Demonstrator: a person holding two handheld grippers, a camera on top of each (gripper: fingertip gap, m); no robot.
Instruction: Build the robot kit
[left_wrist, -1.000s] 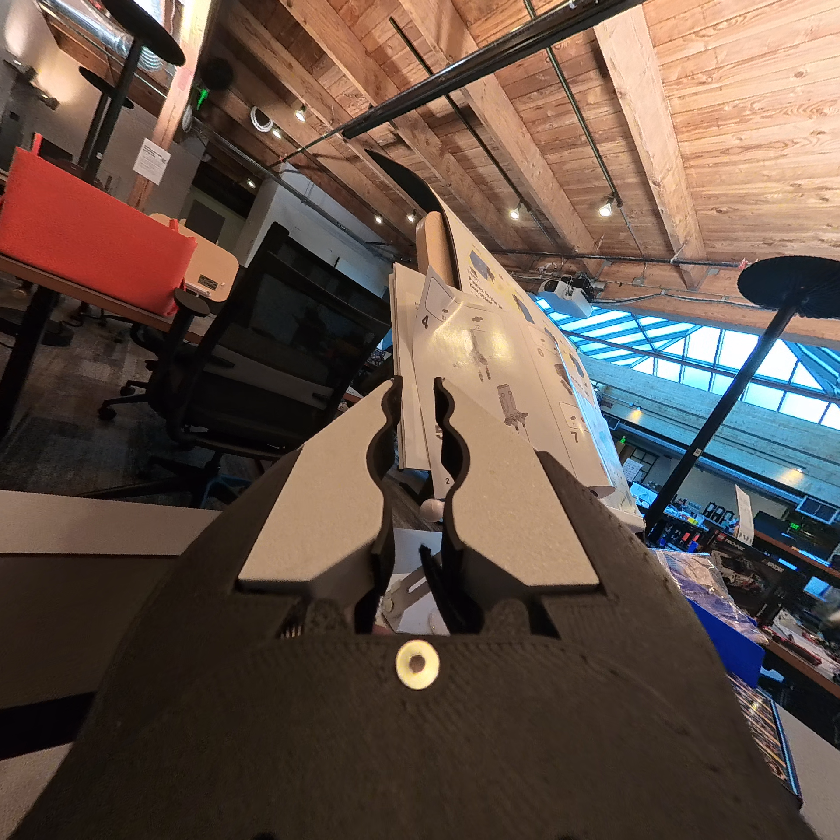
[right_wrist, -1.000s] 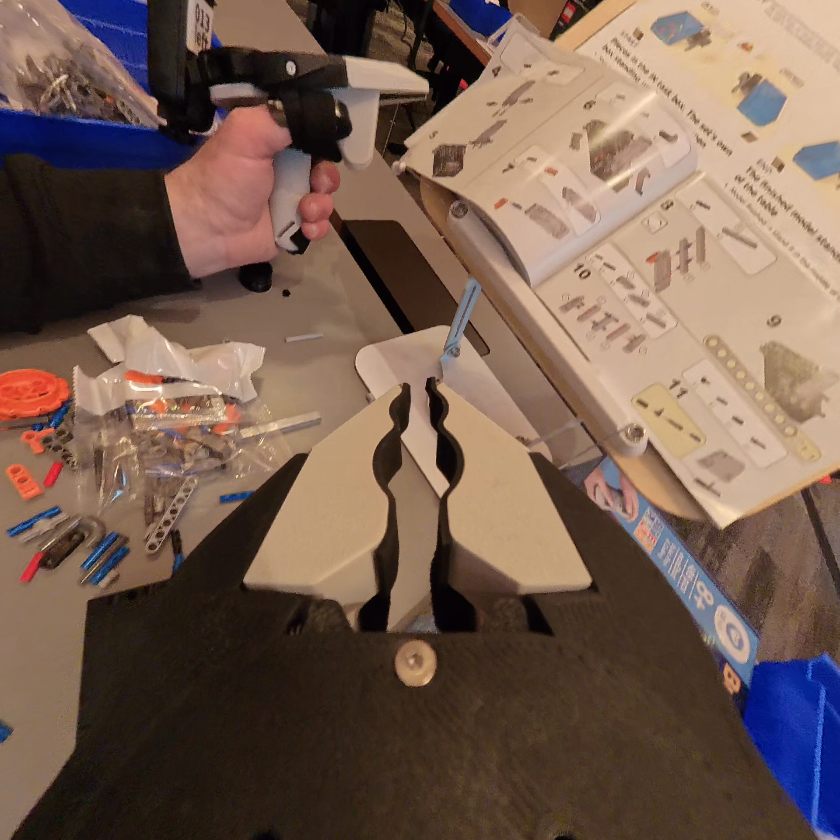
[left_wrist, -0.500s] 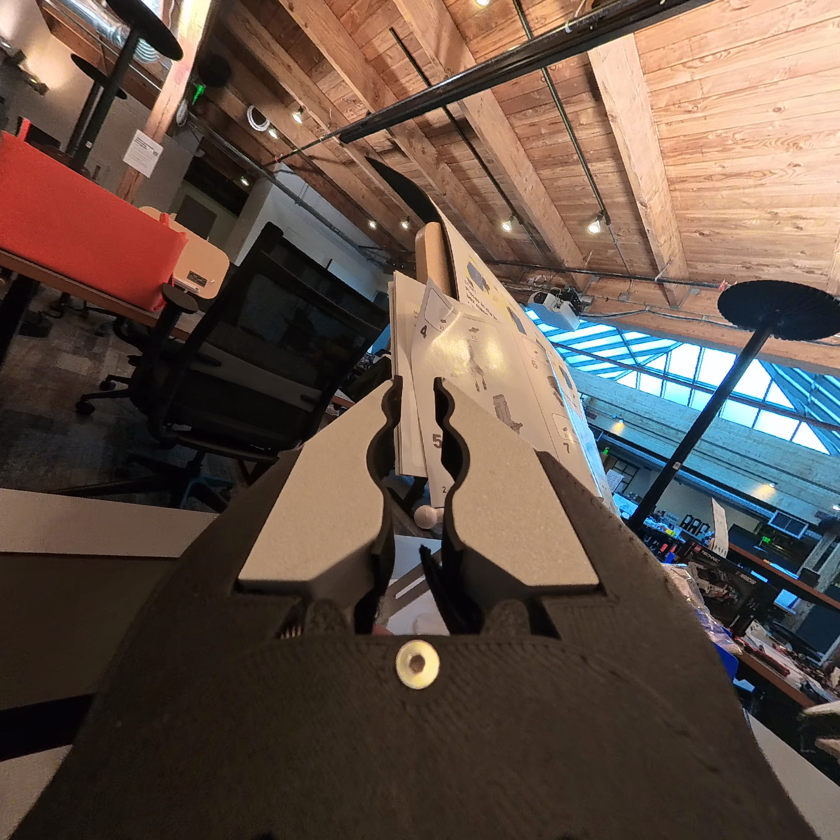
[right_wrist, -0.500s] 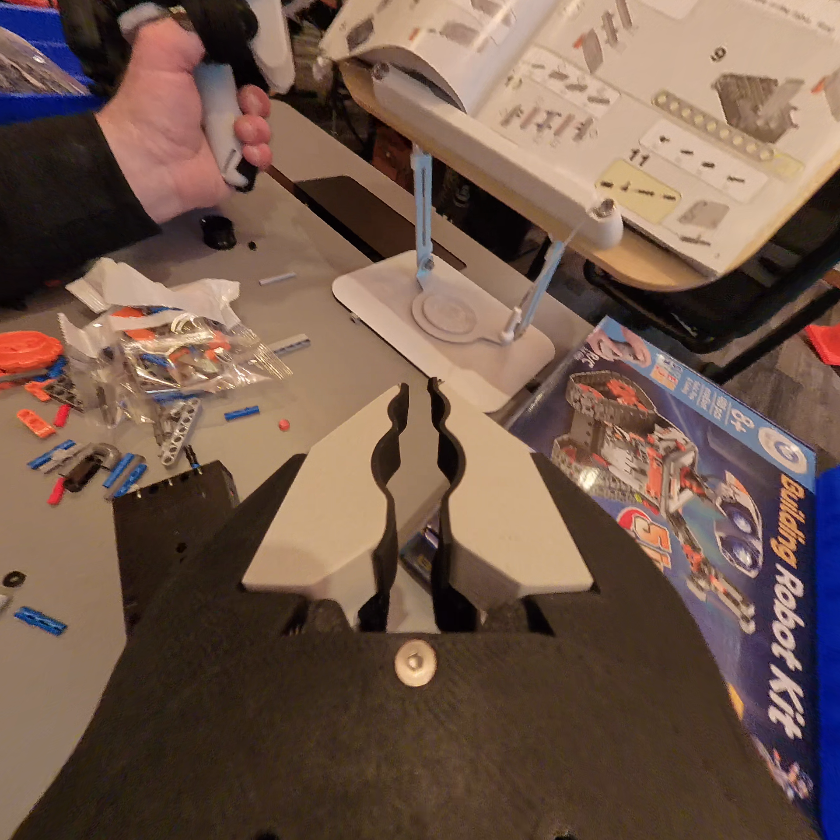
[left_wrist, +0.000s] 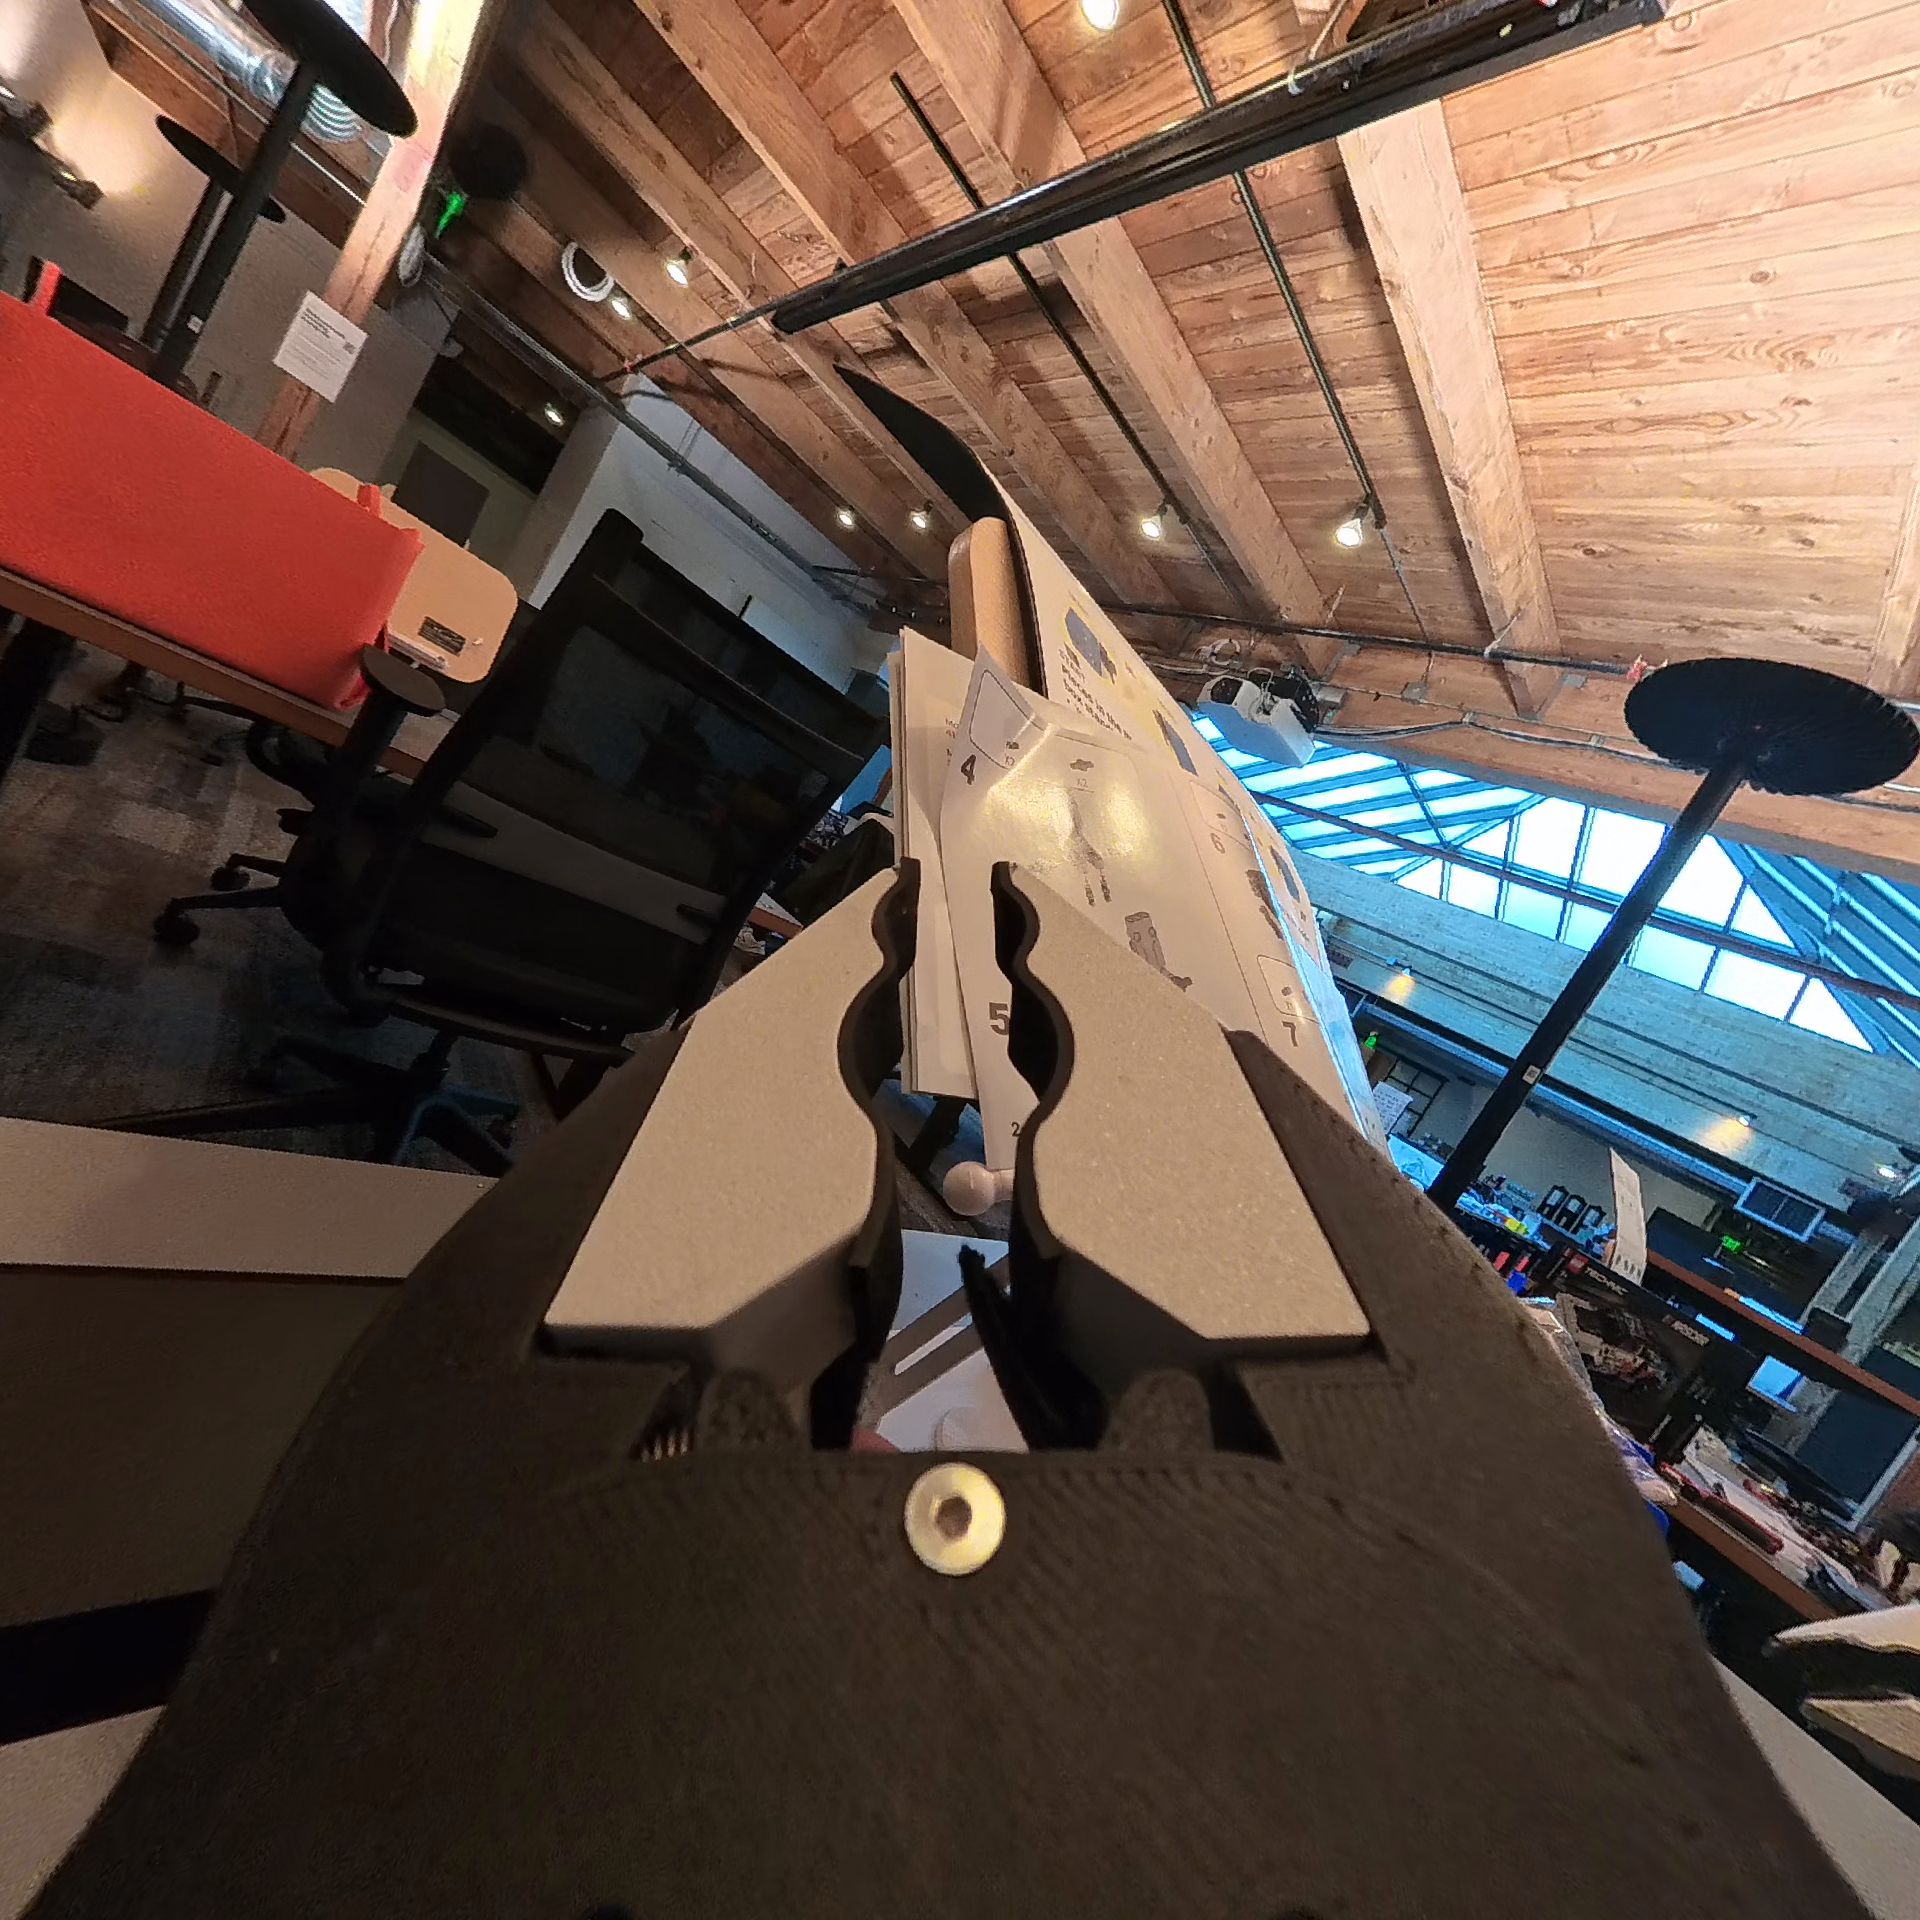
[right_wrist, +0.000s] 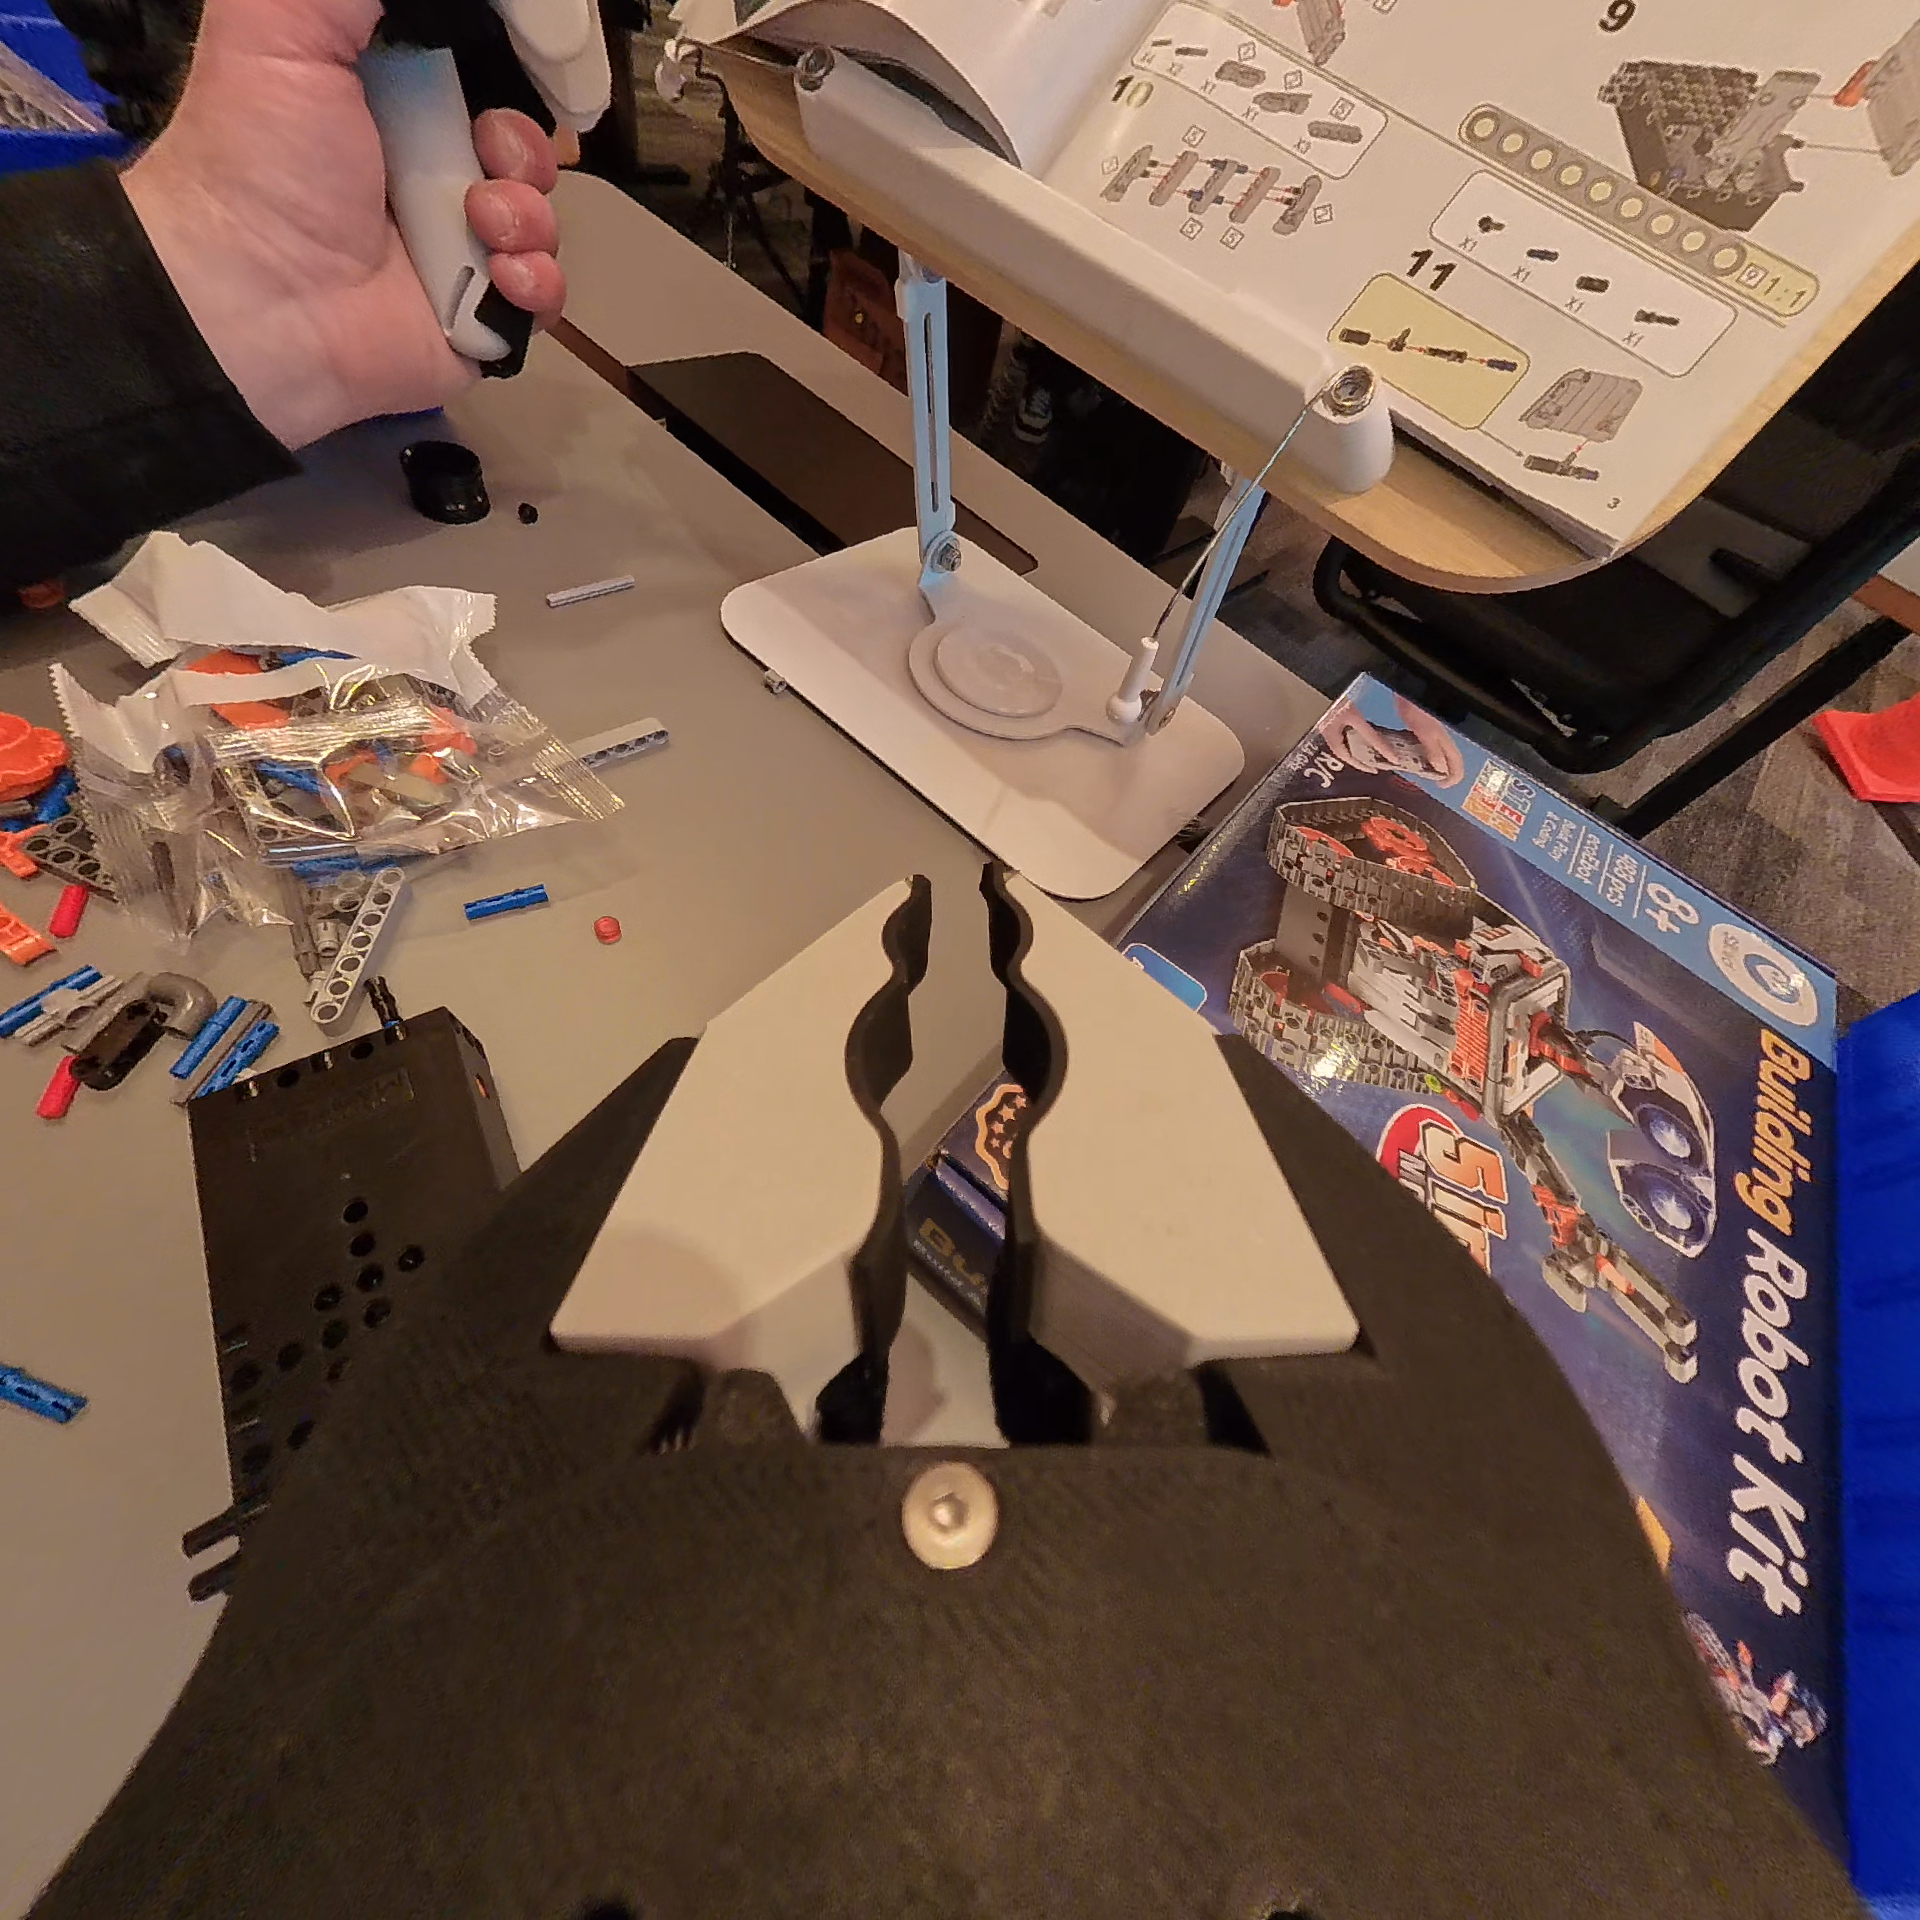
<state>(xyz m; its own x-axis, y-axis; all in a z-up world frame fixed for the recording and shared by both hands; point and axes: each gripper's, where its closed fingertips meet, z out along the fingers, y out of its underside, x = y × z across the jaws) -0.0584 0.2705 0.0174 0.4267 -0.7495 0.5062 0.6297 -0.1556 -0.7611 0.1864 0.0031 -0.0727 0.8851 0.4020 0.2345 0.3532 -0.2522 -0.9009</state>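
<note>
Hanging over the grey table (right_wrist: 727, 831), the right gripper (right_wrist: 948, 883) holds nothing — its jaws stand a little apart, with a thin gap between them. Just past its tips sits the white foot of a book stand (right_wrist: 997, 727). A blue toy box (right_wrist: 1507, 1039) lies beside that foot, partly under the gripper. To the left are a black block with holes (right_wrist: 332, 1174), a clear bag of small building parts (right_wrist: 343, 769), and loose blue, red and orange bits scattered on the table.

A hand (right_wrist: 301, 229) at the top left grips the white handle of the other tool.

The left gripper (left_wrist: 951, 883) tilts up toward the wooden ceiling (left_wrist: 1558, 364). Its jaws are a little apart too, and empty. An open booklet (left_wrist: 1091, 883) on the stand rises just beyond its tips — not touching, as far as I can see. A black office chair (left_wrist: 582, 831) stands behind, near an orange divider (left_wrist: 177, 520).
</note>
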